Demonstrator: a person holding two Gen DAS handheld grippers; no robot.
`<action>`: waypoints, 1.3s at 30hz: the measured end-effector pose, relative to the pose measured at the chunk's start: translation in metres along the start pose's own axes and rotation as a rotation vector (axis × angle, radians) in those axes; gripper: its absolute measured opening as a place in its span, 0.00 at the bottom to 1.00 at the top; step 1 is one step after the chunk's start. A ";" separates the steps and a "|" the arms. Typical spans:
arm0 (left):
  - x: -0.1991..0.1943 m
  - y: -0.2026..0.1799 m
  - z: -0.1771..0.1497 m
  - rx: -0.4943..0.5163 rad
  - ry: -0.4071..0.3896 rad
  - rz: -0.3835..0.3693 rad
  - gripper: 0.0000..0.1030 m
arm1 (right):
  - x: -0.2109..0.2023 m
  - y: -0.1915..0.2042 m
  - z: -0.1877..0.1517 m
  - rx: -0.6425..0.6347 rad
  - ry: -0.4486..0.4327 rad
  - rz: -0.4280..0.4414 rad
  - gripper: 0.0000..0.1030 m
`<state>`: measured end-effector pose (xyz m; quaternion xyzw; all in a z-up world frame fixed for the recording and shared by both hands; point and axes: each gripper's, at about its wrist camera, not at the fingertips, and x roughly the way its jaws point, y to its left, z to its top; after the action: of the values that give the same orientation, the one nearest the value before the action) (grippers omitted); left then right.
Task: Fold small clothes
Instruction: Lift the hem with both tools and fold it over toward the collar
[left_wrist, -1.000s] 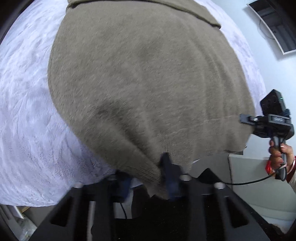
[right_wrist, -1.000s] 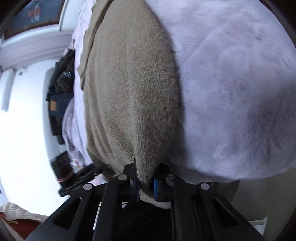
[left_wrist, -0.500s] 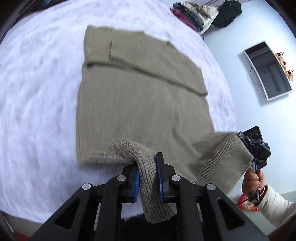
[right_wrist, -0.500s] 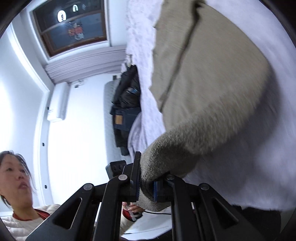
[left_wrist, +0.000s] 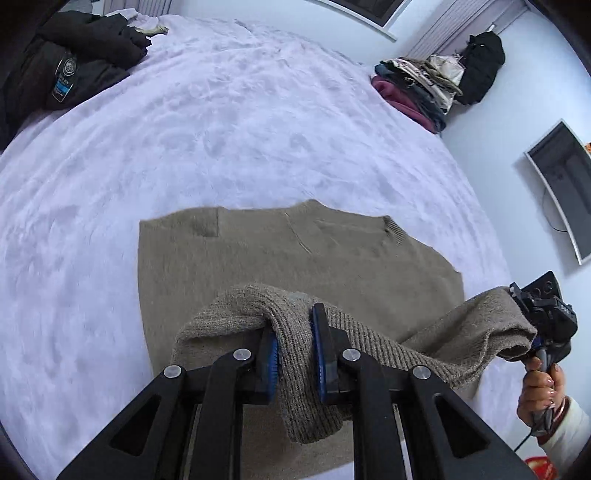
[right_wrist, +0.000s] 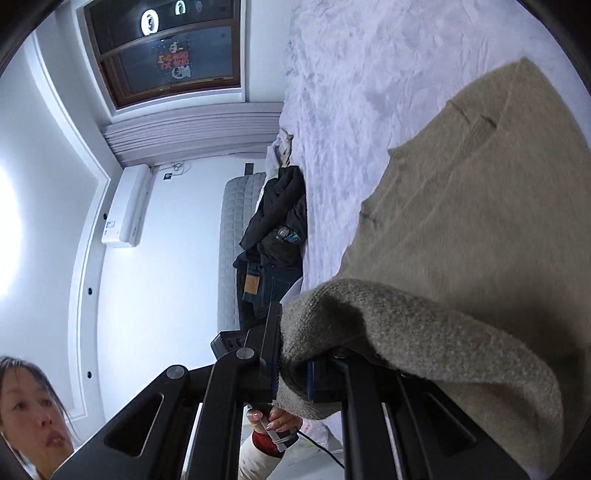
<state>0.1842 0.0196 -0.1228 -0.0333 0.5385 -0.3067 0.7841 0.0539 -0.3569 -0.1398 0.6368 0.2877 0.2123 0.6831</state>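
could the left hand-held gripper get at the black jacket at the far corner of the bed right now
Probably not: the left hand-held gripper is shut on the sweater, and the black jacket lies far across the bed.

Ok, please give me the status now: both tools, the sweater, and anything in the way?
Left tool shut on sweater hem. Right tool shut on the other hem corner. Hem lifted, far part flat on bed. Nothing in the way.
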 end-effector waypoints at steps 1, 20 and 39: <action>0.011 0.004 0.006 -0.004 -0.002 0.031 0.16 | 0.004 -0.007 0.015 0.014 -0.010 -0.010 0.11; -0.002 0.012 0.000 0.036 0.005 0.209 0.70 | 0.006 -0.026 0.043 -0.086 0.122 -0.352 0.57; 0.060 -0.001 0.066 -0.026 -0.010 0.243 0.70 | 0.029 -0.013 0.110 -0.195 -0.052 -0.442 0.65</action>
<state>0.2547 -0.0302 -0.1448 0.0203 0.5388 -0.2024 0.8175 0.1478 -0.4217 -0.1533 0.4947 0.3804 0.0680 0.7784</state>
